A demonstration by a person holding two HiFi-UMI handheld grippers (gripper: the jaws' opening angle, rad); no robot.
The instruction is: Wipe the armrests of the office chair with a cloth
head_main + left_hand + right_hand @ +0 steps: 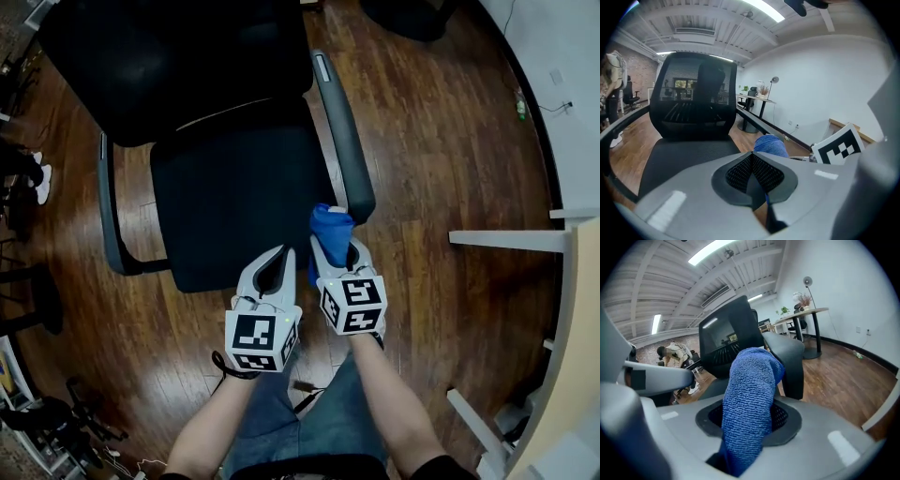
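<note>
Cloth, blue, is clamped in our right gripper and sticks out ahead of it. Just beyond its tip is the front end of the chair's right armrest, whose length runs straight away from us. Our left gripper, closed and empty, is alongside at the seat's front edge. The left armrest is well apart.

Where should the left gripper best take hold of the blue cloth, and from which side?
Probably the bunched free end of the blue cloth that sticks out beyond the right gripper, approached from the left, where the left gripper sits shut. The rest is clamped in the right gripper.
</note>
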